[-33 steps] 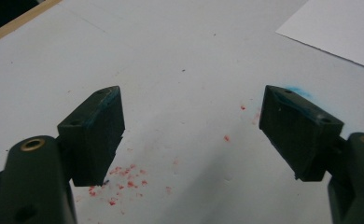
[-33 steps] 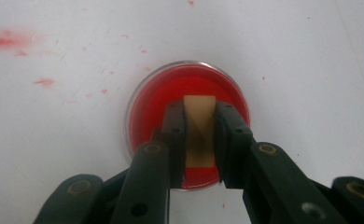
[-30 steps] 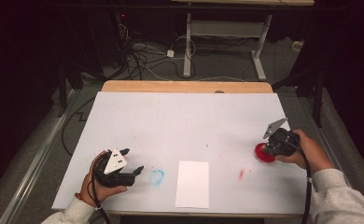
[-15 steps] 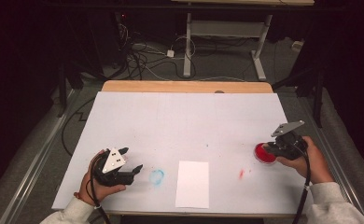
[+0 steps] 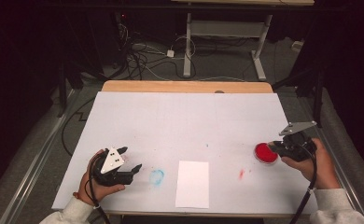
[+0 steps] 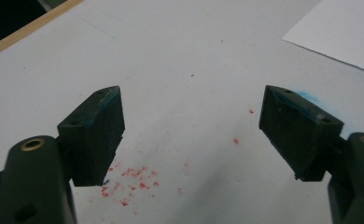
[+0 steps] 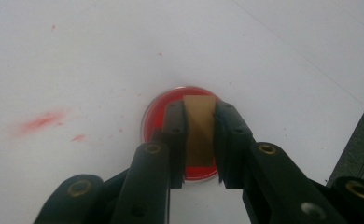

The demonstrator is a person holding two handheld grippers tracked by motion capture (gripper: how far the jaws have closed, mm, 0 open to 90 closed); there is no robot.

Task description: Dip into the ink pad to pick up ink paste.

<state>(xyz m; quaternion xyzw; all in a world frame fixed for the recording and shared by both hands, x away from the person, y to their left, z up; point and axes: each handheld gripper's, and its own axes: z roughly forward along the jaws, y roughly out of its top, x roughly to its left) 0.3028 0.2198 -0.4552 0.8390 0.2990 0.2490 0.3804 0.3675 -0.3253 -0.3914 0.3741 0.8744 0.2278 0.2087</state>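
The jaws of the right gripper (image 7: pixel 199 140) pinch a brown stamp (image 7: pixel 199 130) over the red pad (image 7: pixel 157 114), likely to ink it, while the left gripper (image 6: pixel 192 135) waits, jaws spread.

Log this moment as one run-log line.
left gripper: open, empty | right gripper: shut on tan block over red ink pad | white paper: untouched

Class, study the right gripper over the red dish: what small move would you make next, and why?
Probably carry the brown block toward the white sheet. The right gripper is shut on it above the red ink pad, and the sheet looks blank. Whether the block is inked cannot be told.
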